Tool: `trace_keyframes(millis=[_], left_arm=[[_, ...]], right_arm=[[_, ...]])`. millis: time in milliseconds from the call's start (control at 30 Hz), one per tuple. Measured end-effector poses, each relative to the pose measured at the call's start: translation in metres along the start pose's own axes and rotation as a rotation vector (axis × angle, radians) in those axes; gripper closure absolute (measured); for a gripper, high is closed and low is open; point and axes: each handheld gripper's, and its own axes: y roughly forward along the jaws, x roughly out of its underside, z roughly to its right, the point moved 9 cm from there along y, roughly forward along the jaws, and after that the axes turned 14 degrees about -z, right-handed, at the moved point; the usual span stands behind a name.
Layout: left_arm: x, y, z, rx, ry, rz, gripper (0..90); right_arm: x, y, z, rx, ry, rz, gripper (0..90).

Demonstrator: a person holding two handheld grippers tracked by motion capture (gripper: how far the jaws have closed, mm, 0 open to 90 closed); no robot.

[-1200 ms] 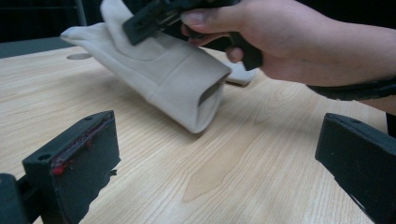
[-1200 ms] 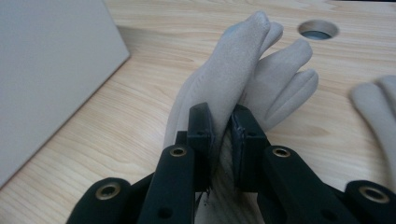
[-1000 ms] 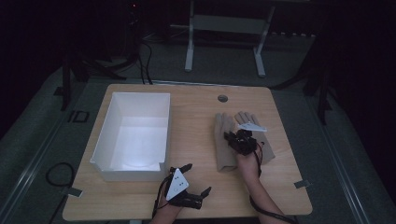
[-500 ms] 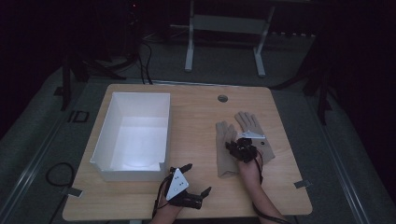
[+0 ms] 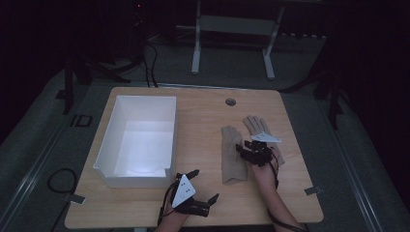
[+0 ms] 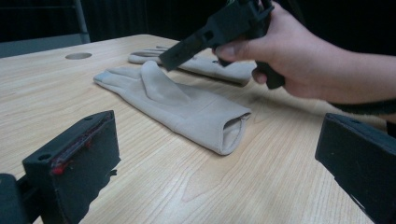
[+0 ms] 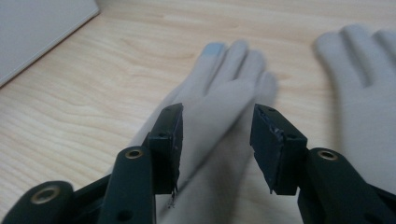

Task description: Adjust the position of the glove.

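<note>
Two beige gloves lie flat side by side on the wooden table. The nearer glove [image 5: 232,157] [image 6: 187,109] [image 7: 219,107] points away from me. The second glove [image 5: 254,124] [image 6: 205,69] [image 7: 364,88] lies to its right. My right gripper [image 5: 240,152] [image 7: 217,121] hovers low over the nearer glove. Its jaws have just been opening and stand apart above the glove's thumb, pressing on nothing. My left gripper [image 5: 205,184] [image 6: 215,140] rests at the table's front edge, open wide and empty, aimed at the gloves.
A white open box [image 5: 109,150] stands on the table's left half, its corner [image 7: 42,32] in the right gripper view. A round cable hole [image 5: 230,102] sits near the far edge. Table legs and a dark floor lie beyond.
The right gripper's jaws have opened and let go of the nearer glove, which now lies flat. The hand has drawn back slightly toward me. The left gripper has stayed still.
</note>
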Motion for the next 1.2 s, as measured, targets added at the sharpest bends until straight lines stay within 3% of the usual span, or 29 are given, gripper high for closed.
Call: trace_keyframes(millis=[133,200,400,600,633,767,933,1100,1200], left_arm=[[0.0,0.0,0.0,0.001,0.002,-0.001,0.1],[0.0,0.0,0.0,0.001,0.0,0.0,0.1],[0.0,0.0,0.0,0.001,0.001,0.0,0.0],[0.0,0.0,0.0,0.002,-0.001,0.0,0.0],[0.0,0.0,0.0,0.003,0.0,-0.001,0.0],[0.0,0.0,0.0,0.003,-0.001,-0.002,0.0],[0.0,0.0,0.0,0.004,-0.003,-0.001,0.0],[0.0,0.0,0.0,0.004,-0.003,0.0,0.0],[0.0,0.0,0.0,0.005,-0.003,0.0,0.0]], right_arm=[[-0.005,-0.009,0.011,0.023,-0.022,0.011,54.1],[-0.011,-0.018,0.025,0.059,-0.04,0.026,54.4],[-0.021,-0.03,0.056,0.092,-0.054,0.051,54.5],[-0.021,-0.029,0.081,0.107,-0.046,0.042,53.3],[-0.018,-0.026,0.091,0.12,-0.043,0.03,52.7],[-0.011,-0.014,0.109,0.118,-0.015,-0.022,50.7],[-0.006,-0.001,0.117,0.083,0.016,-0.044,50.1],[0.004,0.015,0.119,0.095,0.005,-0.086,51.6],[0.007,0.019,0.118,0.079,0.013,-0.083,54.5]])
